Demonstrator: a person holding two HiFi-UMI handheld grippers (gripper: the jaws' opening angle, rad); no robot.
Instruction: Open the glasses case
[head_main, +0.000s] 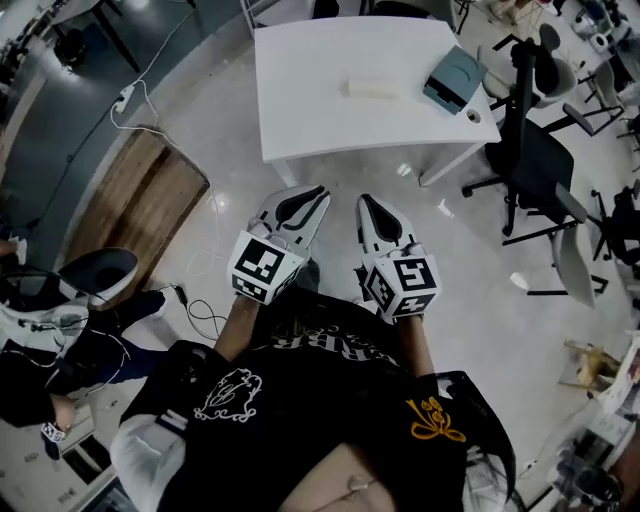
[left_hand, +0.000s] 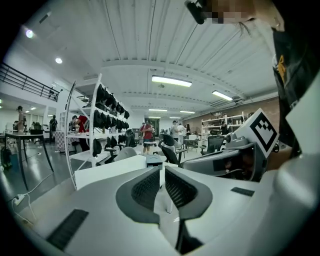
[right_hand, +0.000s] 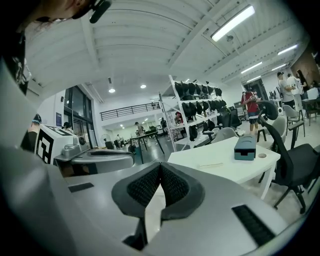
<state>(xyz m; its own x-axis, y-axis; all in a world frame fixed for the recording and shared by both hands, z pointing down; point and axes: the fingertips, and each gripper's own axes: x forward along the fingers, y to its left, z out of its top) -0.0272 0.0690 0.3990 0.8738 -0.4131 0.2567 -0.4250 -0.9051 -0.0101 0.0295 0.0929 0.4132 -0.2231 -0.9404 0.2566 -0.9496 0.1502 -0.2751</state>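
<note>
A cream glasses case (head_main: 372, 89) lies shut near the middle of the white table (head_main: 310, 110), well ahead of both grippers. In the right gripper view the glasses case (right_hand: 212, 164) shows as a flat pale bar on the table (right_hand: 235, 172). My left gripper (head_main: 322, 192) and right gripper (head_main: 362, 200) hang side by side over the floor, short of the table's near edge, pointing at it. The left gripper (left_hand: 163, 168) has its pads together with nothing in them. The right gripper (right_hand: 160, 165) is shut and empty too. In the left gripper view the case is hidden.
A teal box (head_main: 455, 78) and a small round object (head_main: 473, 116) sit at the table's right end. A black office chair (head_main: 540, 160) stands right of the table. A wooden panel (head_main: 140, 200) and a cable with a power strip (head_main: 125, 97) lie on the floor at left.
</note>
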